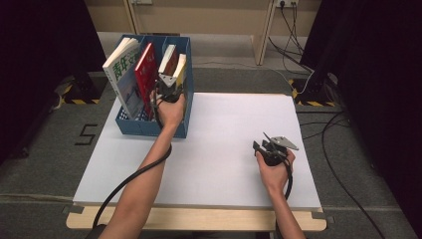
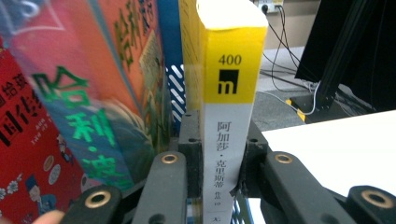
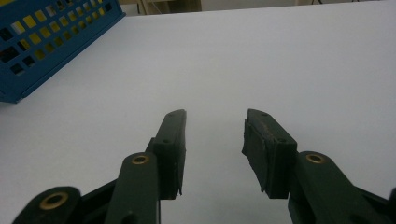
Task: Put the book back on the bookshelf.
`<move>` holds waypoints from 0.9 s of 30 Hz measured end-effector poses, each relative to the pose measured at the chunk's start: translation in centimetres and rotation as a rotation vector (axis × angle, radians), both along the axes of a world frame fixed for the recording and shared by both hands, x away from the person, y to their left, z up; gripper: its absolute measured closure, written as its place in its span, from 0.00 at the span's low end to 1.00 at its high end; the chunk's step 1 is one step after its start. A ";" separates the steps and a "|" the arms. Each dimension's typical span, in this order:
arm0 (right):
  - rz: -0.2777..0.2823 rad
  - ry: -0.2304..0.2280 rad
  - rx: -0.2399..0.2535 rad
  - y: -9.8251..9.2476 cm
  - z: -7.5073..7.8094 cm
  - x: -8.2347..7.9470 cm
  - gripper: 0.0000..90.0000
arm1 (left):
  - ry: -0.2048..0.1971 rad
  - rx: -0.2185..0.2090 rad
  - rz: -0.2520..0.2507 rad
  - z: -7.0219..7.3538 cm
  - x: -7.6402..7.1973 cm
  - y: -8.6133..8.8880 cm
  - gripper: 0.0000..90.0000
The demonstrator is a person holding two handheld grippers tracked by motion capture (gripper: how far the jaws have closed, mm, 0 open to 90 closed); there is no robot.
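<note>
A blue file rack (image 1: 149, 127) stands at the table's far left corner with several upright books in it. My left gripper (image 1: 169, 79) reaches into its right compartment and is shut on the spine of a yellow-and-white book (image 2: 231, 70), with a pad pressed on each side. That book (image 1: 180, 66) stands at the right end of the row. A red book (image 1: 144, 69) and a white book with green lettering (image 1: 122, 69) lean to its left. My right gripper (image 3: 215, 122) rests low over the white table (image 1: 224, 149) at the right, open, with nothing between its fingers.
The rack's perforated blue wall (image 3: 42, 42) lies far off to the left in the right gripper view. Black curtains flank the table, and cables run over the floor at the back right. A wooden strip edges the table's front.
</note>
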State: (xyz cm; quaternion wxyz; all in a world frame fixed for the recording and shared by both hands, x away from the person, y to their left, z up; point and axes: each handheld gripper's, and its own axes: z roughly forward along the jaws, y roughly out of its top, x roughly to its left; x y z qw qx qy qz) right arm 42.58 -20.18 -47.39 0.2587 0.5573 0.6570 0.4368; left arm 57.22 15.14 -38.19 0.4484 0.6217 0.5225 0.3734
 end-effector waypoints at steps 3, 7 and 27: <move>-0.002 -0.002 -0.002 -0.1 0.0 0.0 0.66 | -0.019 -0.005 0.003 0.1 0.2 0.1 0.84; -0.008 0.007 0.009 0.0 0.0 0.0 0.66 | -0.045 -0.003 0.008 0.1 0.4 0.0 0.84; 0.001 0.000 0.001 -0.2 0.0 0.1 0.66 | -0.148 0.013 0.009 -0.8 2.1 -0.8 0.84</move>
